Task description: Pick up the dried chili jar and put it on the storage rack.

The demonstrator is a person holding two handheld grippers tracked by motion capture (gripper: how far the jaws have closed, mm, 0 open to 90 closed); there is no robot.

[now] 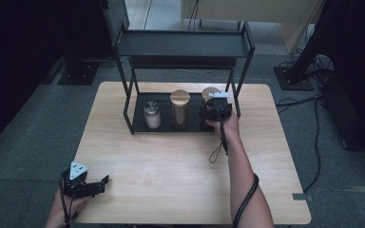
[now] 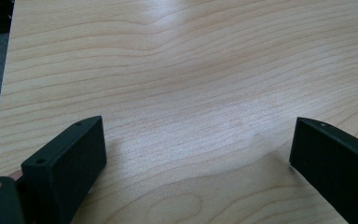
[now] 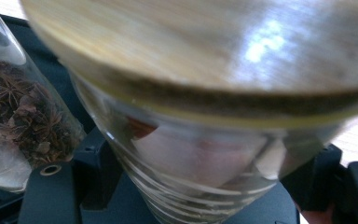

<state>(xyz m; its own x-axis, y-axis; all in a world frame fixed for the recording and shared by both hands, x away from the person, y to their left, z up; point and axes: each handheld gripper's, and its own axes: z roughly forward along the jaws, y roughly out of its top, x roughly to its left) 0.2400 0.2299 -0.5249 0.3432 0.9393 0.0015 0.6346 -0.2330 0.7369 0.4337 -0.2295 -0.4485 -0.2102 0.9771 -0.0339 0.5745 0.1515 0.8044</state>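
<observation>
On the lower tray of a black two-tier rack stand three jars. My right gripper reaches in at the tray's right end and is shut on a glass jar with a wooden lid. In the right gripper view that jar is pressed between the black jaws, with its lid looming above and something pale inside. My left gripper hovers at the table's near left corner. Its jaws are open over bare wood, with nothing between them.
A tall wooden-lidded jar holding star anise stands just left of the gripped jar. A small silver-lidded jar is further left. The rack's upper shelf overhangs the tray. The wooden table is ringed by grey floor and cables.
</observation>
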